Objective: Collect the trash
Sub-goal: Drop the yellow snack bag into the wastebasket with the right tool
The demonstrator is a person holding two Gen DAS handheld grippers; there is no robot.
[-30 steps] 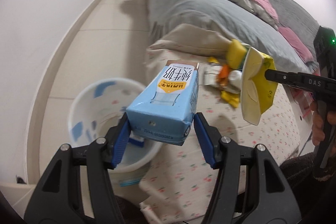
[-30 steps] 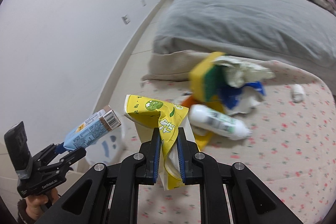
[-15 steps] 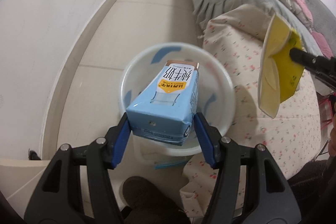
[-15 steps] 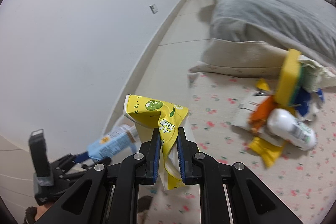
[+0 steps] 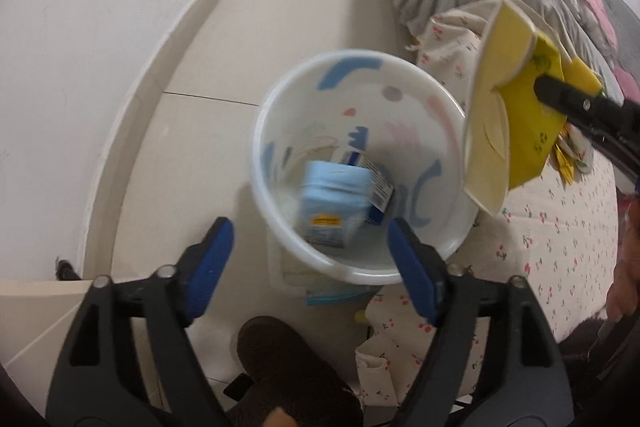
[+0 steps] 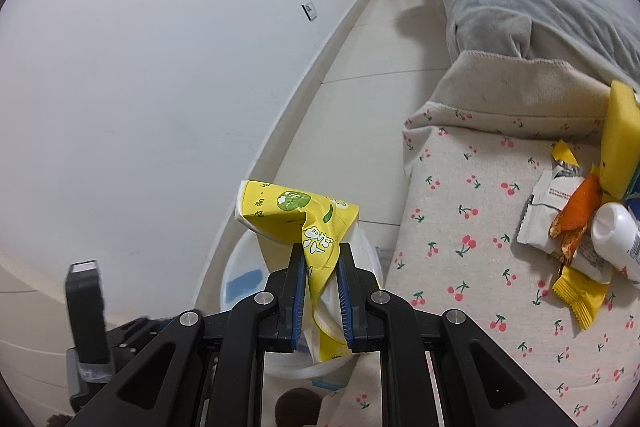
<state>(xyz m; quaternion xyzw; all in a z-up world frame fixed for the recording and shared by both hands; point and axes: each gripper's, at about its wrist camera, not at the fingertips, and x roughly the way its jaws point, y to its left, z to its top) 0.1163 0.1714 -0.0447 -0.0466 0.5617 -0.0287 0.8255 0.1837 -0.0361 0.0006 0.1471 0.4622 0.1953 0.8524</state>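
My left gripper (image 5: 310, 259) is opening with nothing between its jaws, the milk carton (image 5: 334, 205) already in the bin (image 5: 280, 107) below; risk: my right gripper (image 6: 322, 301), clamped on the yellow packet (image 6: 316, 227) beside the rim, may drop it outside.

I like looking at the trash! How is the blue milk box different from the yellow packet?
The blue milk box lies loose inside the white bin, blurred; the yellow packet hangs above the bin. Nothing grips the milk box, since the left tongs are opening with nothing between them; the right tongs are shut on the yellow packet. The milk box is a firm block; the yellow packet is thin and crumpled. Both are trash.
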